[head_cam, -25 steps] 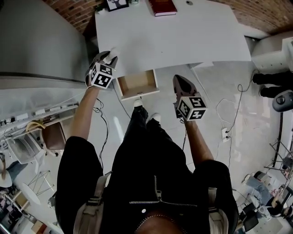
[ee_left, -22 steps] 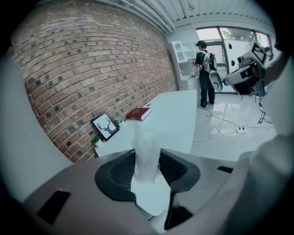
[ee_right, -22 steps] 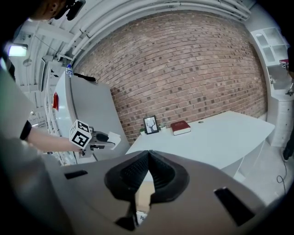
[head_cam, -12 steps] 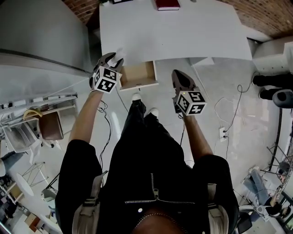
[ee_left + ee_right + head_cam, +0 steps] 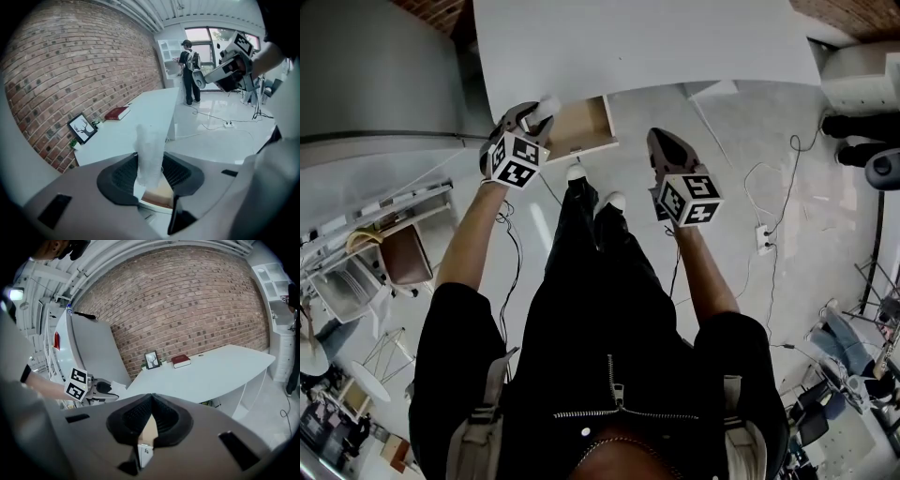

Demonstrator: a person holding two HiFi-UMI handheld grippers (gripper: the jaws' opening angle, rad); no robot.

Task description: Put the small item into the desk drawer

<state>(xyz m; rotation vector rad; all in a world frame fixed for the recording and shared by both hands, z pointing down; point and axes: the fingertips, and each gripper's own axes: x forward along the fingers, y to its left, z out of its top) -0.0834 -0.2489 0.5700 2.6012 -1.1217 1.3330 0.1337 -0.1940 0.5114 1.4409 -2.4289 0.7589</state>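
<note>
A small white crumpled item (image 5: 150, 152) stands upright between the pads of my left gripper (image 5: 151, 164), which is shut on it. In the head view the left gripper (image 5: 534, 116) holds the white item (image 5: 548, 103) at the left edge of the open wooden drawer (image 5: 581, 127), just under the white desk's (image 5: 656, 47) front edge. The drawer's inside (image 5: 159, 196) shows right below the jaws. My right gripper (image 5: 660, 141) hangs to the right of the drawer, jaws shut with nothing in them (image 5: 151, 397). From its view the left gripper (image 5: 96, 387) shows at the left.
A red book (image 5: 117, 113) and a framed deer picture (image 5: 82, 129) lie at the desk's far end by the brick wall. A grey cabinet (image 5: 375, 75) stands left of the desk. Cables and a power strip (image 5: 764, 239) lie on the floor at the right. A person (image 5: 190, 70) stands far off.
My left gripper has carried the white item from the desk's front edge to the left side of the open drawer. The right gripper has hardly moved.
</note>
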